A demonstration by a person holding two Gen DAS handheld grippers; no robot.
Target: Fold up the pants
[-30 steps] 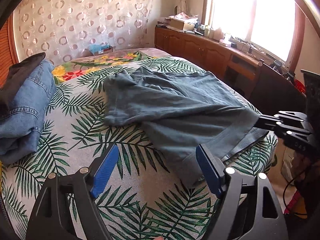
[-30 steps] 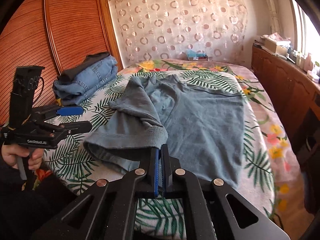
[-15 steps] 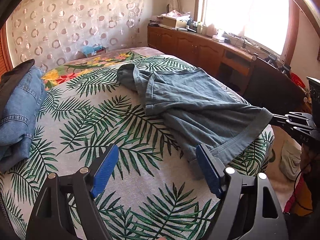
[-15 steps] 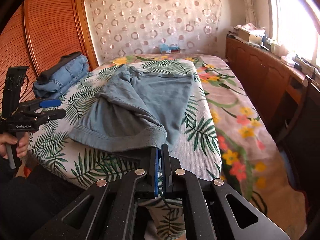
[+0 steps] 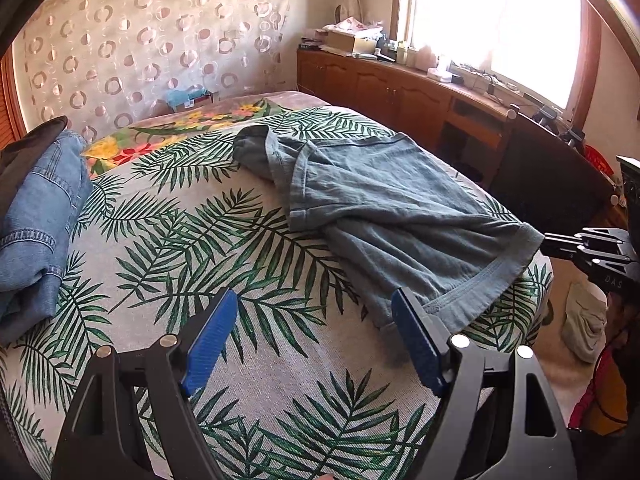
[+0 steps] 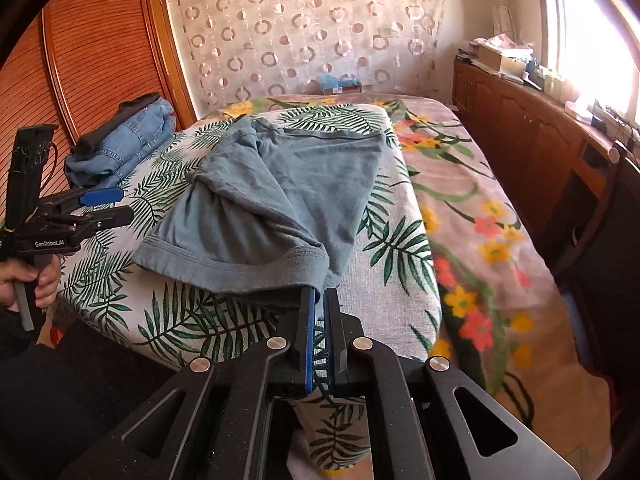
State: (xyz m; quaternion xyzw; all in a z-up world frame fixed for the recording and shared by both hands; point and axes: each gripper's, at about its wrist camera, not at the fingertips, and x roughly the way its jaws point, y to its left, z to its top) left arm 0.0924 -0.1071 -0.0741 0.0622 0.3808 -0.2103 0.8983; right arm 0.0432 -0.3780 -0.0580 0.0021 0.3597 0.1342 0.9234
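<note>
The grey-blue pants (image 5: 384, 216) lie rumpled on the leaf-print bed cover (image 5: 200, 248), stretched toward the bed's near right corner. My right gripper (image 6: 319, 300) is shut on the hem of a pant leg (image 6: 304, 268) and holds it just above the bed edge; it also shows in the left wrist view (image 5: 560, 246). My left gripper (image 5: 316, 336) is open and empty, hovering over the cover just left of the pants' near hem; it also shows in the right wrist view (image 6: 102, 206).
A stack of folded jeans (image 5: 36, 216) lies at the bed's left side. A wooden sideboard (image 5: 400, 88) with clutter runs under the window on the right. A dark chair (image 5: 548, 184) stands near the bed's right corner.
The right gripper has pulled the pant leg to the right, dragging the pants across the bed toward the right edge. The left gripper stays open and has swung rightward.
</note>
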